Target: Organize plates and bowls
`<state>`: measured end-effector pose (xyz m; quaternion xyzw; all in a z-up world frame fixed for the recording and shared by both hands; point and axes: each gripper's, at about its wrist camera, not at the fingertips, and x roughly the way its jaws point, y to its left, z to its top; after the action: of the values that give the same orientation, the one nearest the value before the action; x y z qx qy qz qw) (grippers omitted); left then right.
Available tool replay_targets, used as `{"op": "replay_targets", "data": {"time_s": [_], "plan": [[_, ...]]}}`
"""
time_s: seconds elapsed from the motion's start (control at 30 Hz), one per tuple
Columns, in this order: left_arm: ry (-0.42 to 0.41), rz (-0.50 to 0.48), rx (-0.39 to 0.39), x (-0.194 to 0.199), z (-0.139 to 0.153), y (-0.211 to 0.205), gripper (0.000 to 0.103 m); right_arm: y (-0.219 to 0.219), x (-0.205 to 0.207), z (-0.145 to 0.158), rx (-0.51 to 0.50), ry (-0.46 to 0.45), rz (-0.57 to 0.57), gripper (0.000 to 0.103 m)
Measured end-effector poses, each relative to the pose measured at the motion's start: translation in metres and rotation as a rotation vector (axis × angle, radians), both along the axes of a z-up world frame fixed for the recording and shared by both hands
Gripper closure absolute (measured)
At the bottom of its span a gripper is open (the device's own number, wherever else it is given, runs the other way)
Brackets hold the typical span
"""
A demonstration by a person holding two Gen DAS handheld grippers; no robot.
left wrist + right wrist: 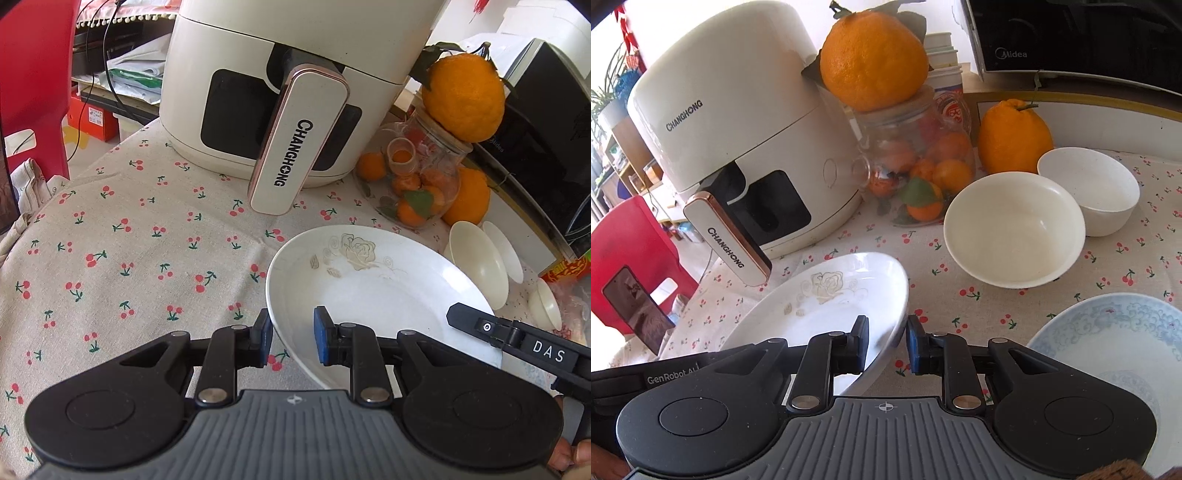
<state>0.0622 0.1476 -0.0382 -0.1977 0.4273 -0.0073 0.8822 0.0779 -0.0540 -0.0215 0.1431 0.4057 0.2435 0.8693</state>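
White porcelain with a pale rose print, the plate (369, 291) is tilted above the cherry-patterned counter (129, 240), in front of the air fryer (280, 92). In the left wrist view the left tongs (293, 338) are clamped on its near left rim, one pad outside and one inside. In the right wrist view the right tongs (886, 341) are clamped on its right rim. Two cream bowls (1014, 229) stand beyond, and a blue-patterned plate (1115, 343) lies at the right.
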Motion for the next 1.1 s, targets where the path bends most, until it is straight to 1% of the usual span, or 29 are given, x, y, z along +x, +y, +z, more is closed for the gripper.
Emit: {"op": "replay_targets", "data": {"time_s": [0.47, 0.63, 0.83, 1.1], "plan": [[-0.064, -0.085, -0.060, -0.009, 0.017, -0.025, 0.084, -0.049, -0.016, 0.017, 0.024, -0.034, -0.030, 0.082], [-0.086, -0.134, -0.053, -0.012, 0.022, -0.042, 0.085, -0.069, -0.025, 0.018, 0.016, -0.037, -0.048, 0.082], [-0.087, -0.198, -0.061, -0.016, 0.023, -0.064, 0.084, -0.098, -0.036, 0.017, 0.018, -0.030, -0.078, 0.082], [-0.089, -0.267, -0.049, -0.021, 0.028, -0.089, 0.084, -0.132, -0.051, 0.009, 0.010, -0.007, -0.113, 0.082]]}}
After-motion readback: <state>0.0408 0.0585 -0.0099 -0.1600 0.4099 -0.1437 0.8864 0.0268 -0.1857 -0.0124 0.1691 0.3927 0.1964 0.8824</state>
